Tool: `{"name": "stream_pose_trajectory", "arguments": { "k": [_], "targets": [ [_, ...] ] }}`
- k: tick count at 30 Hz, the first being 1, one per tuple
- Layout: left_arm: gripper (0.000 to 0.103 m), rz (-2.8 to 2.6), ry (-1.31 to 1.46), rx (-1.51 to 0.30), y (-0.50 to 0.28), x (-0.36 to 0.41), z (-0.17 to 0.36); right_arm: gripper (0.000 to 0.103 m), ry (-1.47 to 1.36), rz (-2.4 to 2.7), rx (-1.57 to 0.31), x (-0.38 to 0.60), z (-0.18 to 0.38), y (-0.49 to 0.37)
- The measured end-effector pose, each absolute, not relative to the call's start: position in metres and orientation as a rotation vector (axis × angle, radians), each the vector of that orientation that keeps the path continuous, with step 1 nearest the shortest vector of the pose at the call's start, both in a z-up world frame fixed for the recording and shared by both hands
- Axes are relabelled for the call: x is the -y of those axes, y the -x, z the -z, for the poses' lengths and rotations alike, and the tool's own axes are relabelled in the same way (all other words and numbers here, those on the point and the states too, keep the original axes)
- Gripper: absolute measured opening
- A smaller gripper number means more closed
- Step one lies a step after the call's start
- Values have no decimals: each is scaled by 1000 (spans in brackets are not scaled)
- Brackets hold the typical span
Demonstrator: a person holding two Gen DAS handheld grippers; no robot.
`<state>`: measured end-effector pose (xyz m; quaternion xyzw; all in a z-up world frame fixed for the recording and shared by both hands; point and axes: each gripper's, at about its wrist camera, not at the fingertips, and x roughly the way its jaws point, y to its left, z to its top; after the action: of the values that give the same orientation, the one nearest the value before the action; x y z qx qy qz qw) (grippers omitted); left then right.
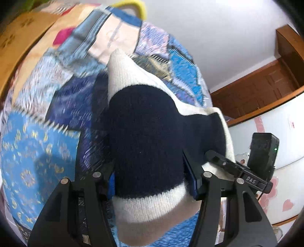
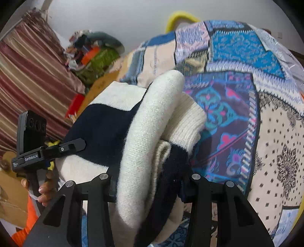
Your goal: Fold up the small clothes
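A navy and cream knitted sweater (image 1: 148,136) hangs bunched between both grippers, lifted above the patchwork bed cover (image 1: 38,152). My left gripper (image 1: 152,182) is shut on a thick fold of it; the knit hides the fingertips. My right gripper (image 2: 150,188) is shut on another bunched fold of the sweater (image 2: 140,133), with a cream ribbed cuff (image 2: 186,123) sticking out to the right. The right gripper shows in the left wrist view (image 1: 237,171) at the sweater's right edge. The left gripper shows in the right wrist view (image 2: 57,150) at the sweater's left edge.
The patchwork cover (image 2: 237,114) spreads over the bed. A yellow hanger (image 2: 180,18) lies at the far edge. A clothes pile (image 2: 95,55) and striped curtain (image 2: 28,76) stand left. A wooden door (image 1: 266,85) and white cabinet (image 1: 281,133) are on the right.
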<state>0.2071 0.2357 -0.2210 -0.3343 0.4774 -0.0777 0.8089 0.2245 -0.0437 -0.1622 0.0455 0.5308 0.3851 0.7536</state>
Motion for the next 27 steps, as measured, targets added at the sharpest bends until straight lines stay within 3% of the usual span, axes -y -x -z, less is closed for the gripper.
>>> {"name": "stream_pose_trajectory", "arguments": {
  "k": [7, 19, 27],
  "targets": [
    [59, 160, 760, -1036, -199, -243, 245, 47, -12, -813, -1123, 44, 154, -218],
    [58, 1, 377, -933, -187, -227, 193, 48, 120, -757, -915, 53, 102, -198],
    [59, -2, 274, -828, -183, -212, 159, 48, 148, -821, -858, 27, 86, -193]
  ]
}}
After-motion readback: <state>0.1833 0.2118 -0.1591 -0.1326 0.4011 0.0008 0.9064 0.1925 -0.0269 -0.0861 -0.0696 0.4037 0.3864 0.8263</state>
